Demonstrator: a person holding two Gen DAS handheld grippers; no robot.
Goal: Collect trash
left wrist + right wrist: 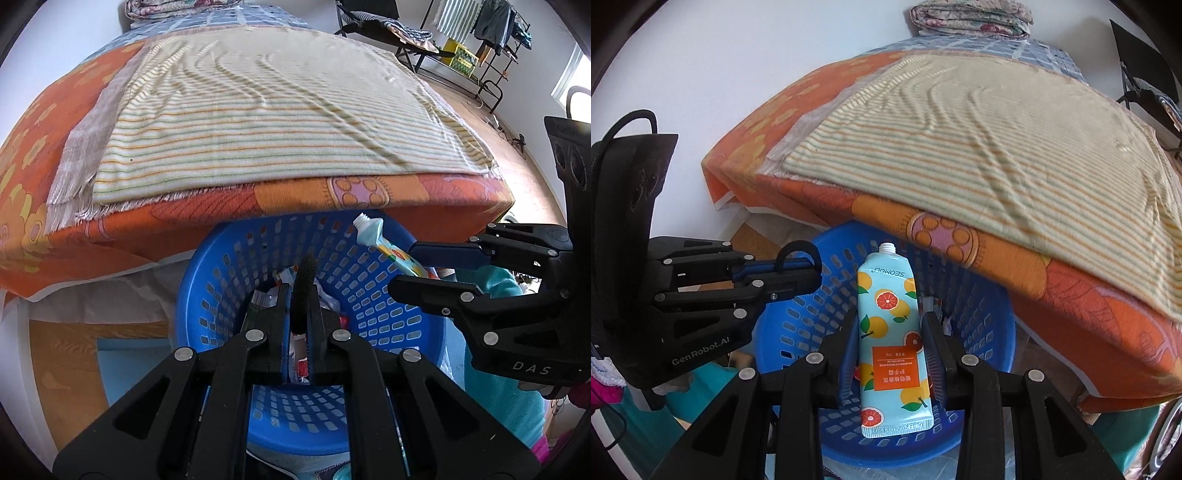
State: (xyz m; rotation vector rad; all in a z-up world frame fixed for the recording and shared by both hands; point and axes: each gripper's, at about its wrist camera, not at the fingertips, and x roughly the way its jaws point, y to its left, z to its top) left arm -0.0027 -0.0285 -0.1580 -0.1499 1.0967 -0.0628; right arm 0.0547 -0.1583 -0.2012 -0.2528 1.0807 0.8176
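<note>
One capless pale-blue citrus-print tube [892, 339] clamped in right gripper [892, 354]; left gripper [300, 325] pinching a black loop [304, 291].

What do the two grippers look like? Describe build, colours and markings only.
Both are matte black plastic linkages with silver rivets and blue-lined jaws. The left gripper reads "GenRobot.AI" in grey and has a black cable looping above its body. The right gripper shows "DAS" lettering.

A home bedroom: a bed [258, 122] under striped and orange blankets, clothes rack [495, 33] by the window.
</note>
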